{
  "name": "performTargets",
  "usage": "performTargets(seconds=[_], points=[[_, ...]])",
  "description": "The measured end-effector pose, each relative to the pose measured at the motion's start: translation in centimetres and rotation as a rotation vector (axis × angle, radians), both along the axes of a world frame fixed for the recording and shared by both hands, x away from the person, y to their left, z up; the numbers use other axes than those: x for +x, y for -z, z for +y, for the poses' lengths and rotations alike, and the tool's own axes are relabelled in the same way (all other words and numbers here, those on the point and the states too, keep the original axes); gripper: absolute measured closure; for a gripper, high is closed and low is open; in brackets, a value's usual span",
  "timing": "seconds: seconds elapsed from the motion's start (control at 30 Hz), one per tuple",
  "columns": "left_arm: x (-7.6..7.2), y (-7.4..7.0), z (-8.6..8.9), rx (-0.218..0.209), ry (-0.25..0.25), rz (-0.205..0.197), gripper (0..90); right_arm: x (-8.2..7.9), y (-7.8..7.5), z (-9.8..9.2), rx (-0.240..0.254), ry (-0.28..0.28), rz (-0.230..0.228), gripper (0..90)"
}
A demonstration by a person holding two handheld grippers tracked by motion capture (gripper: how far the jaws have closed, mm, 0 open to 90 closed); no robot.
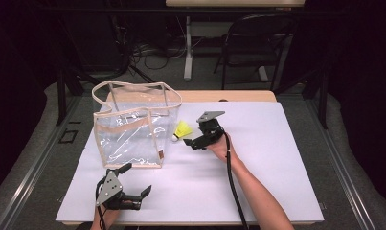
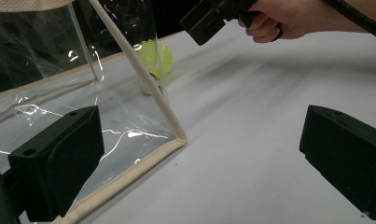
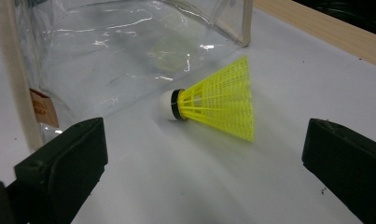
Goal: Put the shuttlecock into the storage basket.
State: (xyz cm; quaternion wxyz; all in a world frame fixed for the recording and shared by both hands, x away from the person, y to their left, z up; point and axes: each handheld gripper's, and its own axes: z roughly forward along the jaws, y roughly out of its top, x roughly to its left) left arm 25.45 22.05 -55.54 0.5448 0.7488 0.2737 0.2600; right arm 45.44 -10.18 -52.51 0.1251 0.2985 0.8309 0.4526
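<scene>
A yellow shuttlecock [image 1: 182,130] with a white cork tip lies on its side on the white board [image 1: 257,163], just right of a clear plastic bag [image 1: 131,125] with beige trim. My right gripper [image 1: 194,136] is open just right of the shuttlecock, jaws pointing at it. In the right gripper view the shuttlecock [image 3: 218,101] lies a little ahead of the wide-apart jaws of the right gripper [image 3: 204,149], cork toward the bag [image 3: 106,46]. My left gripper [image 1: 136,180] is open near the front edge, below the bag. From the left gripper [image 2: 202,140] the bag's corner [image 2: 176,137] is close ahead.
The bag stands upright with its mouth open at the top. A wooden table edge [image 1: 229,96] borders the board at the back. A dark chair [image 1: 257,43] and a table leg [image 1: 187,48] stand beyond. Bare board lies to the right and in front.
</scene>
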Motion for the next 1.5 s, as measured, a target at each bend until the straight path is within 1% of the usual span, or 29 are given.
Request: performTargets(seconds=[0.03, 0.07, 0.2, 0.37, 0.43, 0.47, 0.57, 0.7, 0.73, 0.83, 0.97, 1.03, 1.1, 1.13, 1.23, 1.4, 1.5], points=[[0.0, 0.0, 0.0, -0.001, 0.000, -0.001, 0.0, 0.2, -0.1, 0.0, -0.002, -0.001, -0.002, 0.0], [0.0, 0.0, 0.0, 0.002, 0.001, -0.003, 0.0, 0.3, -0.2, 0.1, 0.001, -0.002, 0.010, 0.0], [0.0, 0.0, 0.0, 0.005, 0.001, -0.005, 0.0, 0.8, -0.3, 0.5, -0.020, -0.008, 0.016, 0.3], [-0.1, 0.0, 0.1, 0.001, -0.001, -0.007, 0.0, 1.4, 0.0, 0.8, -0.037, -0.015, 0.028, 3.9], [-0.1, 0.0, 0.0, 0.004, 0.001, -0.006, 0.0, 1.6, 0.1, 0.8, -0.038, -0.009, 0.034, 4.6], [-0.1, 0.0, 0.0, 0.002, 0.000, -0.005, 0.0, 1.8, 0.1, 0.8, -0.036, -0.004, 0.036, 7.1], [-0.1, 0.0, 0.0, 0.002, 0.001, -0.005, 0.0, 2.0, 0.0, 0.9, -0.040, 0.002, 0.036, 8.8], [-0.1, 0.0, 0.0, 0.005, 0.002, -0.004, 0.0, 2.4, 0.0, 1.2, -0.057, 0.003, 0.038, 14.5], [-0.1, 0.0, 0.0, 0.004, 0.000, -0.003, 0.0, 2.5, 0.0, 1.3, -0.065, 0.003, 0.032, 17.6], [-0.1, 0.0, 0.0, 0.003, 0.000, -0.003, 0.0, 2.6, 0.0, 1.5, -0.072, 0.002, 0.035, 19.9], [-0.1, 0.0, 0.0, 0.008, -0.001, -0.002, 0.0, 2.9, -0.1, 1.8, -0.089, -0.001, 0.038, 28.9], [-0.1, 0.0, 0.0, 0.008, 0.000, -0.002, 0.0, 3.1, 0.1, 2.0, -0.095, -0.011, 0.038, 32.3], [-0.1, 0.0, 0.0, 0.008, -0.001, -0.002, 0.0, 3.2, 0.3, 2.3, -0.116, -0.017, 0.044, 38.1], [-0.1, 0.0, 0.0, 0.008, -0.001, -0.002, 0.0, 3.2, 0.3, 2.3, -0.116, -0.017, 0.044, 38.1], [-0.1, 0.0, 0.0, 0.010, -0.001, -0.002, 0.0, 3.3, 0.5, 2.6, -0.125, -0.022, 0.047, 43.9], [-0.1, 0.0, -0.1, 0.014, -0.002, -0.001, 0.0, 3.5, 0.7, 2.7, -0.144, -0.027, 0.065, 53.5], [-0.1, 0.0, -0.1, 0.021, 0.000, -0.002, 0.0, 3.6, 0.7, 2.8, -0.158, -0.034, 0.057, 59.7]])
